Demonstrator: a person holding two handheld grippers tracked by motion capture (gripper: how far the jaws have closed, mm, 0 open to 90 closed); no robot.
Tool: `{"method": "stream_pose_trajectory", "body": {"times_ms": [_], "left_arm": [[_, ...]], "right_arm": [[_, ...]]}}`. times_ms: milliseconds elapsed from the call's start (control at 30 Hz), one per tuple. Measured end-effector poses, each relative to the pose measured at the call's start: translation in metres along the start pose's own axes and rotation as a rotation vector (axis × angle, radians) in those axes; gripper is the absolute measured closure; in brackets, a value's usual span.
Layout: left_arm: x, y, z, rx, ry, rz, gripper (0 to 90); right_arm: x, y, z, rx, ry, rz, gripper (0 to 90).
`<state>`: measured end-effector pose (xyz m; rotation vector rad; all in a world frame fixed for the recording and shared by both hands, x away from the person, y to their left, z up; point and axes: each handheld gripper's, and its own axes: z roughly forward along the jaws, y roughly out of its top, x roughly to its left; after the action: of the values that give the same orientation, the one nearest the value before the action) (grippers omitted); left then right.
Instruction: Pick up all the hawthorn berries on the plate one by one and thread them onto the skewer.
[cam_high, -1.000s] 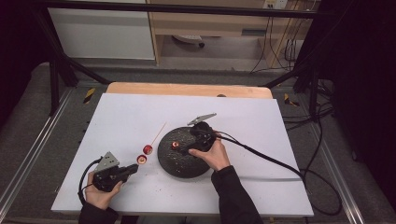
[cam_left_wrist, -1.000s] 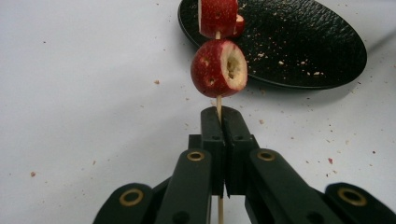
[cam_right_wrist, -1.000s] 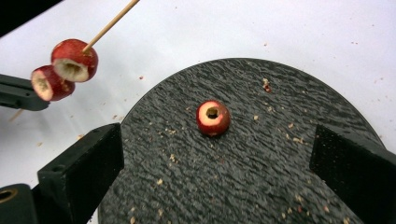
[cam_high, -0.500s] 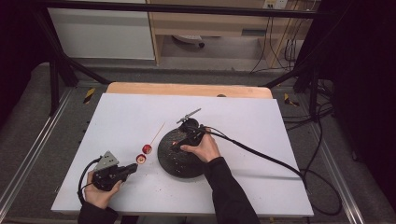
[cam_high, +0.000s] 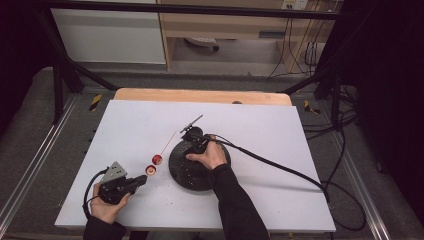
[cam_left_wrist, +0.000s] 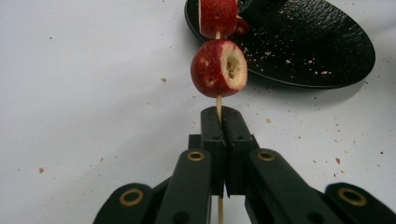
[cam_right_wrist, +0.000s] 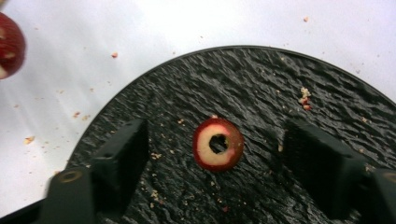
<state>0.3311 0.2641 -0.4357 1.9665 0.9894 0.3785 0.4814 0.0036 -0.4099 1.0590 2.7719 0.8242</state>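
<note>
My left gripper (cam_high: 140, 181) (cam_left_wrist: 225, 114) rests low at the table's front left, shut on a thin wooden skewer (cam_left_wrist: 218, 103) (cam_high: 167, 145). Two red cored fruit pieces (cam_left_wrist: 218, 68) (cam_high: 157, 159) are threaded on the skewer, which points toward the black plate (cam_high: 192, 180) (cam_right_wrist: 261, 93). My right gripper (cam_high: 190, 146) (cam_right_wrist: 217, 132) hovers over the plate's far part. Its jaws stand either side of a loose cored fruit piece (cam_right_wrist: 218, 144) lying flat. They have just been closing, with a clear gap left on both sides of the piece.
Fruit crumbs (cam_right_wrist: 304, 98) are scattered on the plate and the white tabletop (cam_high: 260, 130). The right gripper's black cable (cam_high: 280, 167) runs off to the right across the table. A wooden strip (cam_high: 200, 96) edges the far side.
My right gripper has slid left across the plate, a little farther from the person. The left gripper and skewer have stayed put.
</note>
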Motion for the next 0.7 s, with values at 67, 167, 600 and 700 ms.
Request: {"method": "stream_pose_trajectory", "body": {"times_ms": [67, 167, 600, 700], "left_arm": [[-0.0001, -0.0001, 0.0002, 0.0, 0.001, 0.0, 88.3], [-0.0001, 0.0, 0.0002, 0.001, 0.001, 0.001, 88.3], [0.0002, -0.0002, 0.0004, 0.0, -0.001, -0.001, 88.3], [0.0, -0.0001, 0.0003, 0.001, 0.0, 0.001, 88.3]], "right_arm": [[-0.0007, 0.0001, 0.0018, 0.012, 0.004, 0.007, 29.7], [-0.0023, 0.0001, 0.0041, 0.028, 0.017, 0.013, 35.4], [-0.0085, 0.0027, 0.0059, 0.041, 0.044, 0.04, 56.2], [-0.0092, 0.0029, 0.0065, 0.051, 0.043, 0.045, 58.1]]}}
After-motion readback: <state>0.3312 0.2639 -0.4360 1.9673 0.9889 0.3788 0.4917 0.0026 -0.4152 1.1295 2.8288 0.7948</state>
